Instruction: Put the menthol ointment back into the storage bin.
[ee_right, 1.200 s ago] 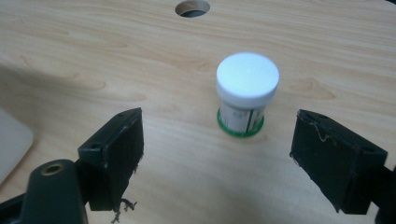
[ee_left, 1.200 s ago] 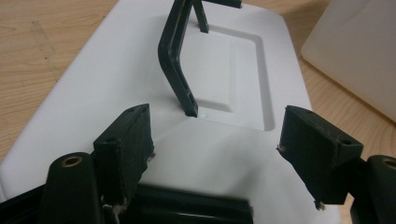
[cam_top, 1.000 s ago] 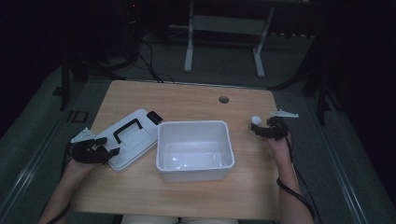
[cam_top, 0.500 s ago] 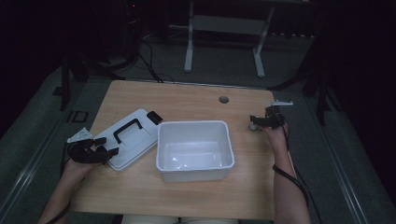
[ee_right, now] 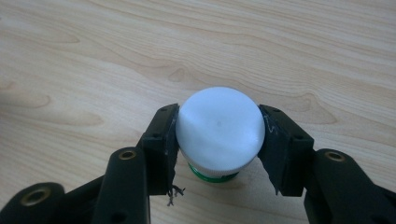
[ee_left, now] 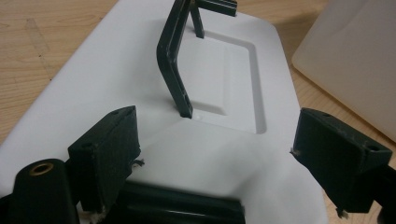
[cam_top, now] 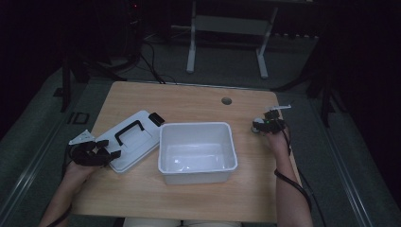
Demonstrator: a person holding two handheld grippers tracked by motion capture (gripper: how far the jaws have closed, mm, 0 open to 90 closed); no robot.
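One small bottle (ee_right: pixel 218 133), white cap over a green body, stands on the desk (ee_right: pixel 140 56) pinched between the jaws of the right hand-held gripper (ee_right: pixel 218 140). Ahead of the left hand-held gripper (ee_left: pixel 215 158), whose jaws are spread with nothing between them, lies a white lid (ee_left: pixel 140 70) with a black handle (ee_left: pixel 175 56). White bin (cam_top: pixel 196 152) sits between the two grippers.

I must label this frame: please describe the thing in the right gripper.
On the table, right of the tub, the right gripper clamps a small bottle. Its round white cap and green body set it apart from the flat lid.
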